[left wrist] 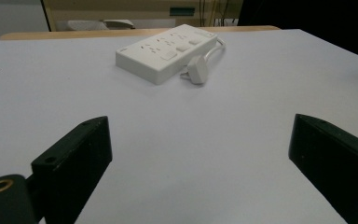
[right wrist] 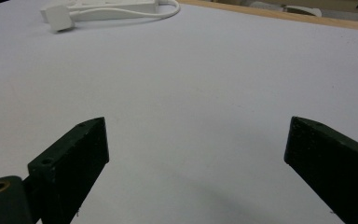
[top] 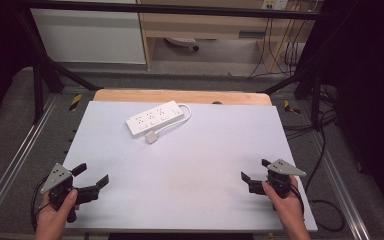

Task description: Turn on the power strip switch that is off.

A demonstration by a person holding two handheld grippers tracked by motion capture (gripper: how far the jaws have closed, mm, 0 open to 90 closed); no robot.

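Left gripper [top: 91, 176] and right gripper [top: 254, 171]: jaws spread wide, nothing between them, parked at the bench's [top: 190, 165] 7 and 5 o'clock corners. Power strip [top: 154, 118] lies well apart at about 11 o'clock, its plug [top: 152, 137] loose just beside it, cord [top: 180, 119] looped. Judged: nothing started; reach, grasp and plugging all remain. Left gripper view shows the strip's sockets and switches [left wrist: 168, 55]; right gripper view catches the plug [right wrist: 61, 22] and cord edge-on.

A white power strip [top: 154, 118] with its white plug [top: 152, 137] lies on a pale grey table [top: 190, 165].
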